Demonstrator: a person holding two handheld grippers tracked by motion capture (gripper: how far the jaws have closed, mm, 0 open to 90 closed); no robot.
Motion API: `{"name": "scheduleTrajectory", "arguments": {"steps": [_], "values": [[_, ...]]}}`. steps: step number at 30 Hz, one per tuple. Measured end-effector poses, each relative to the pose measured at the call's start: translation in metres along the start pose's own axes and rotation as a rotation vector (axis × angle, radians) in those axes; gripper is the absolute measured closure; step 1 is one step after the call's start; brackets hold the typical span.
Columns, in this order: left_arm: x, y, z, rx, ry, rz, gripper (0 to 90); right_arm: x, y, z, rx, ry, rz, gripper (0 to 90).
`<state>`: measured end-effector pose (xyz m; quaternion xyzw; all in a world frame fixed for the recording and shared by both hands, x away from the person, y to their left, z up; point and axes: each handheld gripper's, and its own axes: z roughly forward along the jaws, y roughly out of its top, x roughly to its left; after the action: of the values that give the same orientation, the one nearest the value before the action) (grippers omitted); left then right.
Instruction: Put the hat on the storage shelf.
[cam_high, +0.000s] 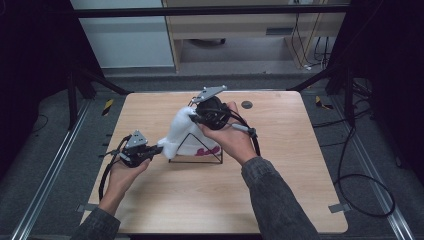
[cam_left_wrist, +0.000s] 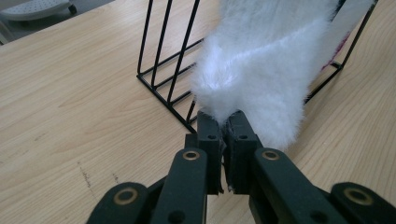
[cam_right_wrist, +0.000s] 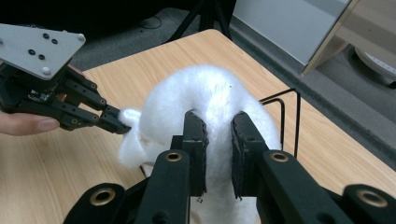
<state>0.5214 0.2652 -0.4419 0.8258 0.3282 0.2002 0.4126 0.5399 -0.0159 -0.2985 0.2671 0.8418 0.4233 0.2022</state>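
Note:
A white fluffy cloth (cam_high: 181, 131) with a pink patch at its lower right lies draped over a black wire rack (cam_high: 200, 160) in the middle of the wooden table (cam_high: 280, 180). My left gripper (cam_high: 159, 148) is shut on the cloth's lower left edge. In the left gripper view the jaws pinch the fluff (cam_left_wrist: 261, 60) at its tip, beside the rack's bars (cam_left_wrist: 161, 70). My right gripper (cam_high: 192, 116) is shut on the top of the cloth. In the right gripper view the fluff (cam_right_wrist: 210, 88) bulges between the jaws, and the left gripper (cam_right_wrist: 122, 122) holds its far corner.
A small dark round disc (cam_high: 246, 104) sits on the table behind the right hand. Black cables (cam_high: 360, 185) loop on the floor to the right. Metal rails run along both sides of the table, with dark frame legs at the back corners.

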Motion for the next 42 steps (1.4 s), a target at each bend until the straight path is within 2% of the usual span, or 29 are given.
{"name": "scheduleTrajectory", "arguments": {"steps": [14, 20, 23, 25, 27, 31, 32, 34, 35, 39, 40, 42], "values": [[-0.001, -0.008, 0.005, 0.030, -0.003, 0.015, 86.2, 0.000, -0.008, 0.007, 0.037, 0.010, 0.011, 76.3], [0.003, -0.009, 0.008, 0.027, 0.003, -0.006, 86.1, -0.001, -0.010, 0.011, 0.045, 0.003, 0.021, 73.9], [0.008, -0.007, 0.008, 0.008, 0.016, -0.026, 86.1, 0.000, -0.005, 0.012, 0.038, -0.006, 0.020, 74.9], [0.014, -0.007, 0.009, -0.013, 0.024, -0.050, 86.1, 0.002, -0.001, 0.012, 0.040, -0.016, 0.005, 74.9], [0.016, -0.008, 0.009, -0.018, 0.027, -0.054, 86.1, 0.003, 0.002, 0.013, 0.050, -0.016, -0.004, 74.1], [0.021, -0.009, 0.015, -0.011, 0.031, -0.077, 86.1, 0.002, 0.003, 0.017, 0.065, -0.018, 0.003, 67.6], [0.020, -0.010, 0.018, 0.002, 0.028, -0.075, 86.0, 0.002, 0.002, 0.019, 0.068, -0.020, 0.020, 62.9], [0.020, -0.010, 0.019, 0.011, 0.024, -0.074, 85.8, 0.002, 0.002, 0.019, 0.073, -0.016, 0.025, 61.7], [0.019, -0.011, 0.020, 0.030, 0.019, -0.066, 85.5, 0.003, 0.001, 0.020, 0.085, -0.011, 0.027, 57.3], [0.016, -0.011, 0.017, 0.039, 0.029, -0.045, 82.2, 0.005, 0.000, 0.018, 0.080, -0.010, 0.028, 53.3], [0.014, -0.009, 0.013, 0.034, 0.051, -0.032, 80.4, 0.006, -0.001, 0.016, 0.070, -0.014, 0.026, 49.3], [0.014, -0.007, 0.008, 0.016, 0.055, -0.041, 77.2, 0.007, -0.001, 0.012, 0.055, -0.015, 0.037, 46.5]]}}
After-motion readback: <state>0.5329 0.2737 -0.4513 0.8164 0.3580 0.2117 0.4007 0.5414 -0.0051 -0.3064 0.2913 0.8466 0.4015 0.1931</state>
